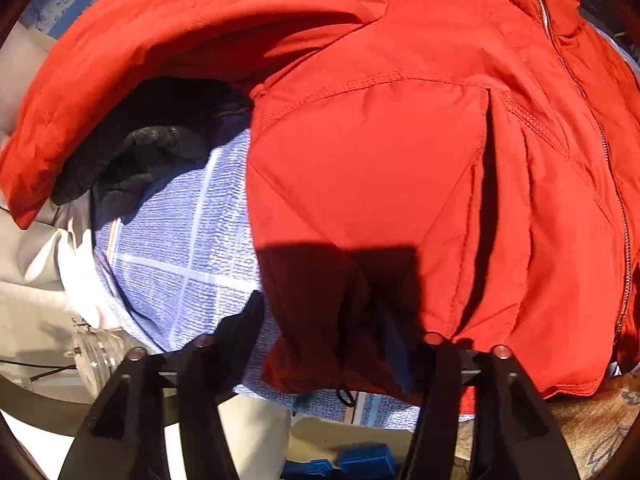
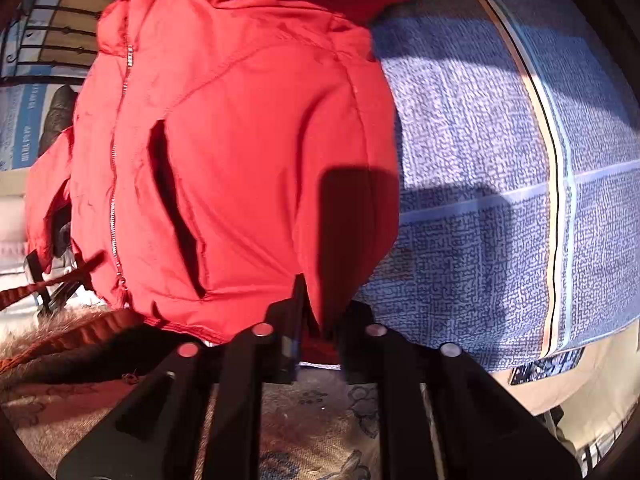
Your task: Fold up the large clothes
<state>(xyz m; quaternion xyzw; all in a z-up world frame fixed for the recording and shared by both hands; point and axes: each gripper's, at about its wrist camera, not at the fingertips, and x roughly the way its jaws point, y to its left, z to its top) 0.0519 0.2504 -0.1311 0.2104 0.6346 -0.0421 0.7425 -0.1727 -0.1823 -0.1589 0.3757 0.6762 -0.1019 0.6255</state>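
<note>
Red jacket (image 1: 380, 160) spread on a blue checked blanket (image 1: 180, 240).
Left gripper (image 1: 320, 336) stands wide over the jacket's hem, its corner between the fingers; right gripper (image 2: 318, 320), narrow, pinches the hem's other corner.

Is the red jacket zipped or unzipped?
Zipped, as far as shown: the jacket's zipper runs closed down the front; its top end is out of view.

Blue woven bedspread (image 2: 480, 160) (sunlit), patterned rug (image 2: 312, 420)
</note>
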